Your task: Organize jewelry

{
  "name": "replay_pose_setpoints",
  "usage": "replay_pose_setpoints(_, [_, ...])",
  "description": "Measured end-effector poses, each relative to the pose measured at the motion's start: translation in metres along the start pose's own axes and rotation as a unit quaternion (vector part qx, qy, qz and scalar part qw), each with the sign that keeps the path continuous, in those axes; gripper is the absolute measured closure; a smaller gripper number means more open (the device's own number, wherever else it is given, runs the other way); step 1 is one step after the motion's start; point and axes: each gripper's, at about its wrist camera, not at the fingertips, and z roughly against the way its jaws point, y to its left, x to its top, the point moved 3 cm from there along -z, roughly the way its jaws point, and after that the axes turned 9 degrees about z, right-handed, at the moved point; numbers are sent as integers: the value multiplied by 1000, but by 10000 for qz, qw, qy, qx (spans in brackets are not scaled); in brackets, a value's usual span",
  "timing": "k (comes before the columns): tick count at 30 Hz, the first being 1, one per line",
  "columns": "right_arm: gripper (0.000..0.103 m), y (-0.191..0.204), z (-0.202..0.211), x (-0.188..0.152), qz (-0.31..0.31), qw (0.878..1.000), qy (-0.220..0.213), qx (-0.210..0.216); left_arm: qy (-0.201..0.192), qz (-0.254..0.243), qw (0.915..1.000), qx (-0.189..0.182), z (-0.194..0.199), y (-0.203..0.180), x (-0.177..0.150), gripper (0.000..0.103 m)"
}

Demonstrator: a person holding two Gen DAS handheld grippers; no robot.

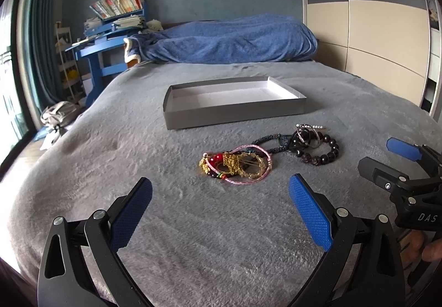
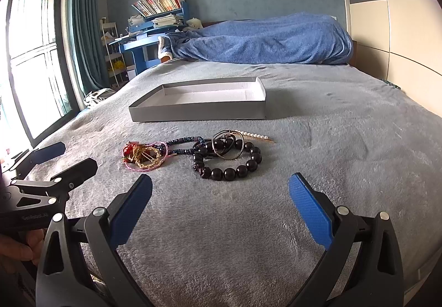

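Note:
A pile of jewelry lies on the grey bed cover. It holds a gold chain tangle with a pink cord (image 1: pixel 234 164) (image 2: pixel 145 155), a dark blue braided cord (image 1: pixel 272 144) (image 2: pixel 185 144), a black bead bracelet (image 1: pixel 317 151) (image 2: pixel 229 160), a metal ring (image 2: pixel 228 146) and a pearl pin (image 2: pixel 255 137). An empty shallow grey box (image 1: pixel 234 113) (image 2: pixel 199 112) sits behind the pile. My left gripper (image 1: pixel 221 196) is open and empty, just short of the gold tangle. My right gripper (image 2: pixel 221 193) is open and empty, just short of the bead bracelet.
A rumpled blue blanket (image 1: pixel 229 41) (image 2: pixel 262 40) lies across the far end of the bed. A blue desk with books (image 1: pixel 110 30) (image 2: pixel 154 28) stands at the back left by the curtain. A wardrobe (image 1: pixel 373 30) lines the right side.

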Motion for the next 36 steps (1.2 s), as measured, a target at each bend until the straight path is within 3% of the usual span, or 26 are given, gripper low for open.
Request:
replay_pose_setpoints(8, [5, -3, -6, 1, -83, 9999, 72, 22, 11, -171, 9998, 83, -4, -1, 6, 5])
replay_pose_setpoints(17, [5, -10, -16, 7, -234, 9991, 359, 75, 376, -272, 9989, -70, -19, -3, 10, 5])
replay_pose_setpoints(22, [5, -15, -24, 11, -310, 9978, 567, 150, 688, 59, 9975, -160, -35, 6, 17, 5])
replay_pose_setpoints(26, [5, -17, -28, 9, -417, 9964, 712, 206, 789, 246, 9955, -455, -46, 10, 25, 7])
replay_pose_setpoints(29, [5, -16, -30, 8, -420, 9960, 755, 235, 785, 99, 9948, -640, -52, 5, 31, 20])
replay_pose_setpoints(31, [5, -16, -29, 9, -392, 9961, 761, 219, 869, 2, 9934, -754, -58, 1, 33, 37])
replay_pose_setpoints(33, [5, -16, -30, 10, -389, 9959, 788, 216, 925, -91, 9924, -806, -63, -3, 34, 47])
replay_pose_setpoints(36, [5, -18, -31, 10, -413, 9954, 837, 210, 1015, -175, 9909, -865, -71, -6, 32, 59])
